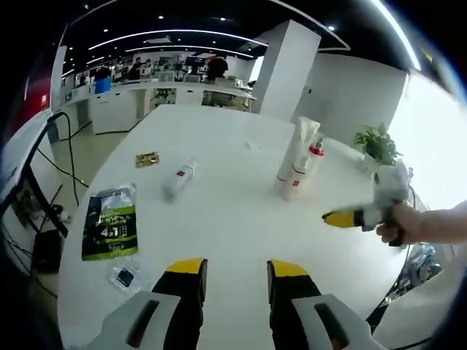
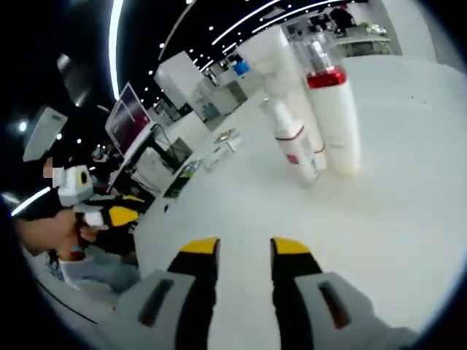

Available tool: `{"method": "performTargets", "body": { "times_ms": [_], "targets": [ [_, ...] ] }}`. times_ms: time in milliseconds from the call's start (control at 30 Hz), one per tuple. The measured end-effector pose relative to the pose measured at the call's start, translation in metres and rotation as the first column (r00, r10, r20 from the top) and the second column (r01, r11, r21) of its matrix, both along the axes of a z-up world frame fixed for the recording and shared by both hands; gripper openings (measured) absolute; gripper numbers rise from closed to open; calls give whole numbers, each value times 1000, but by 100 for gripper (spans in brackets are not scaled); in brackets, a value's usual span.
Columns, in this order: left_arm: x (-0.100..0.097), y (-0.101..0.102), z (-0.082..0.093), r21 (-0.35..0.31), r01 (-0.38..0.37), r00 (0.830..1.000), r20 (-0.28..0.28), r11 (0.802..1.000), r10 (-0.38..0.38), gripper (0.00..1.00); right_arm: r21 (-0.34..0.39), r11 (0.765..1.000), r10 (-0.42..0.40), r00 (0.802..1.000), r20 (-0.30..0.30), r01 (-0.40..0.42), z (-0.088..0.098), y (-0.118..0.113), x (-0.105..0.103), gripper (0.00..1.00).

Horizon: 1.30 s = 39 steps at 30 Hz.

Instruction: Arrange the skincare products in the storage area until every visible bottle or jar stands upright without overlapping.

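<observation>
Three white skincare containers stand close together at the far right of the white table (image 1: 241, 219): a tall tube (image 1: 299, 142), a bottle with a red band under a clear cap (image 1: 314, 152), and a smaller bottle with a red label (image 1: 294, 184). The right gripper view has the tall tube (image 2: 281, 65), the red-band bottle (image 2: 336, 117) and the smaller bottle (image 2: 293, 144) ahead. Another small white bottle (image 1: 179, 179) lies on its side, far left of them. My left gripper (image 1: 235, 268) is open over bare table. My right gripper (image 2: 246, 248) is open, short of the cluster.
A green packet (image 1: 111, 219), a small gold sachet (image 1: 147, 158) and a small dark sachet (image 1: 125, 277) lie on the table's left side. A potted plant (image 1: 377, 142) stands at the far right edge. A hand (image 1: 419, 222) holds the right gripper (image 1: 341, 217) near the cluster.
</observation>
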<state>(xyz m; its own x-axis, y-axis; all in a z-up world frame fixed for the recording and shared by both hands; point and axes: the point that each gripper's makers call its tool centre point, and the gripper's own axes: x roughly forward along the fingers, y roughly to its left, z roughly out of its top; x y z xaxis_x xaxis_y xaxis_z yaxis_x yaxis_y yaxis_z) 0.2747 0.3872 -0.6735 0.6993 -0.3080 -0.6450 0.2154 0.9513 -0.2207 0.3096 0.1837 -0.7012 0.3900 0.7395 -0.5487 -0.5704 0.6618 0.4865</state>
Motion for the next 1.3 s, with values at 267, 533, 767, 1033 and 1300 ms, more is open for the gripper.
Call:
{"method": "performTargets", "body": {
  "times_ms": [267, 533, 767, 1033, 1300],
  "targets": [
    [76, 32, -11, 91, -10, 1000, -7, 996, 10, 38, -53, 997, 60, 995, 74, -56, 19, -9, -19, 29],
    [120, 43, -34, 197, 43, 998, -63, 979, -31, 47, -75, 995, 74, 994, 79, -68, 28, -10, -29, 30],
    [146, 46, -35, 190, 30, 999, -45, 981, -21, 51, -111, 986, 132, 988, 76, -123, 25, -1, -24, 30],
    [172, 63, -45, 241, 26, 999, -52, 970, -14, 56, -121, 982, 154, 985, 80, -144, 31, 3, -16, 30],
    [176, 60, -67, 279, 77, 993, -110, 957, -48, 52, -129, 983, 138, 988, 73, -128, 33, -5, -15, 30]
  ]
}}
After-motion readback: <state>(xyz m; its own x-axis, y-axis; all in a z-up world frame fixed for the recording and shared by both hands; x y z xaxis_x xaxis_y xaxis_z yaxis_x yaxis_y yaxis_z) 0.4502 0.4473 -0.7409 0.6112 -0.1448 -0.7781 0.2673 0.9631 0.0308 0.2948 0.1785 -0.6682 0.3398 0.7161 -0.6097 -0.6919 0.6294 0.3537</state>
